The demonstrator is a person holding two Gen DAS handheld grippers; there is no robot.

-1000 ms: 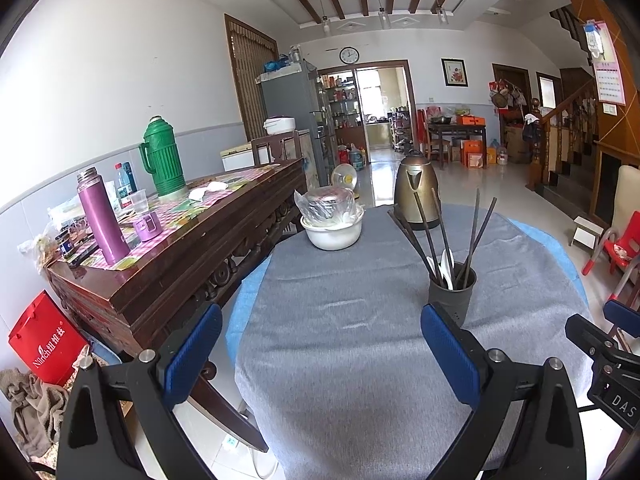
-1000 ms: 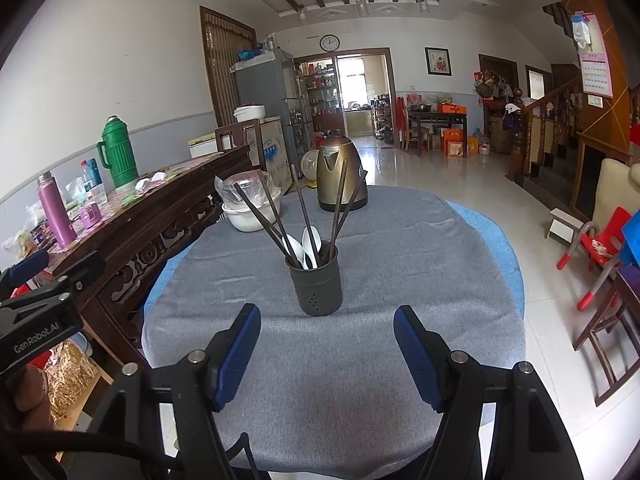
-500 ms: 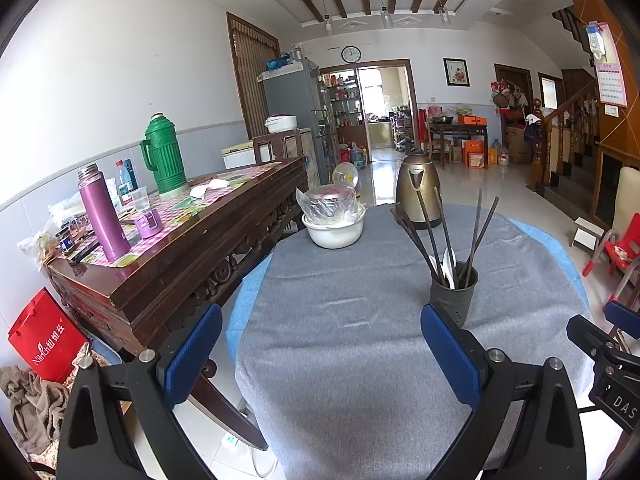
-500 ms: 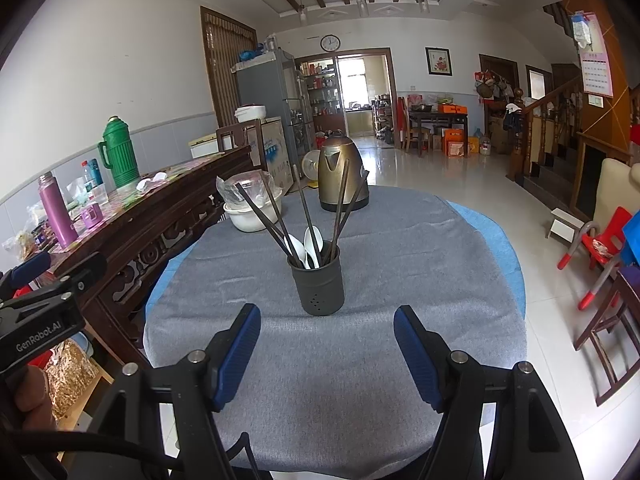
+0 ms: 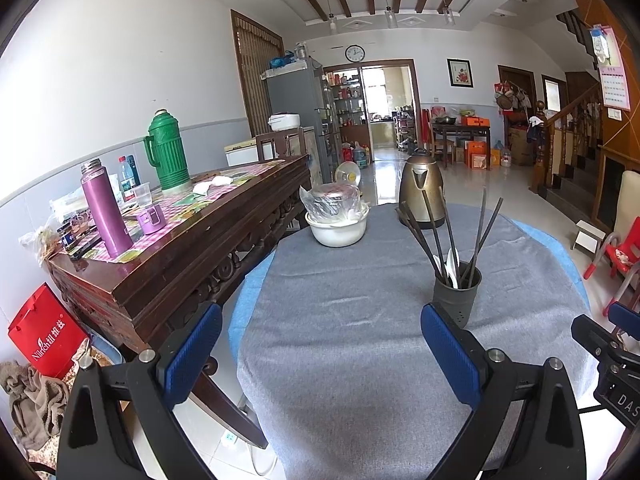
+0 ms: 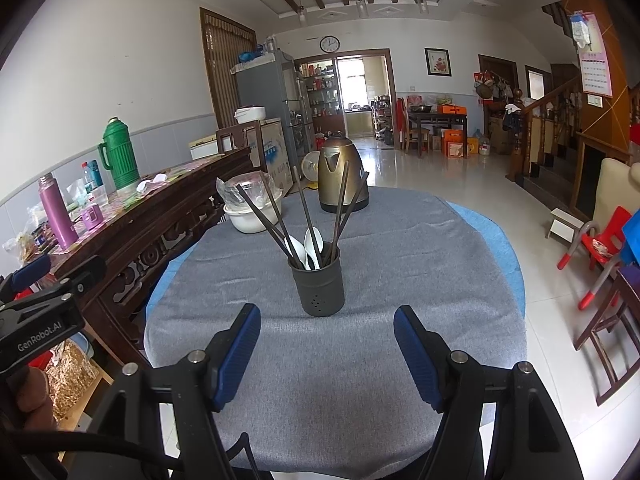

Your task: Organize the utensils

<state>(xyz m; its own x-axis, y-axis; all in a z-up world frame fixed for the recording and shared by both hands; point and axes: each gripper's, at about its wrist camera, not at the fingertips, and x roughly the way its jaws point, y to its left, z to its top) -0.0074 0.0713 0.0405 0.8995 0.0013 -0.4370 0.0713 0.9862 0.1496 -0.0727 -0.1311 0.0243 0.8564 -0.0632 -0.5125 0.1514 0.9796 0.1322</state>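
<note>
Both grippers held above the near edge of the grey-clothed round table, neither touching anything. Left gripper: blue pads spread wide, nothing between them but bare cloth. Right gripper: jaws likewise well apart, empty, aimed at the dark utensil holder just beyond the fingertips. Holder upright on the cloth near the table's middle, clear of both sets of pads; in the left view, just beyond the right-hand blue pad. Inside the holder, dark chopsticks fanned out and leaning, two white spoons bowl-up among them. Farther back on the table, a brass-coloured kettle and a white bowl under a plastic-wrapped lid, well apart from the holder. Alongside on the left, a dark wooden sideboard.
</note>
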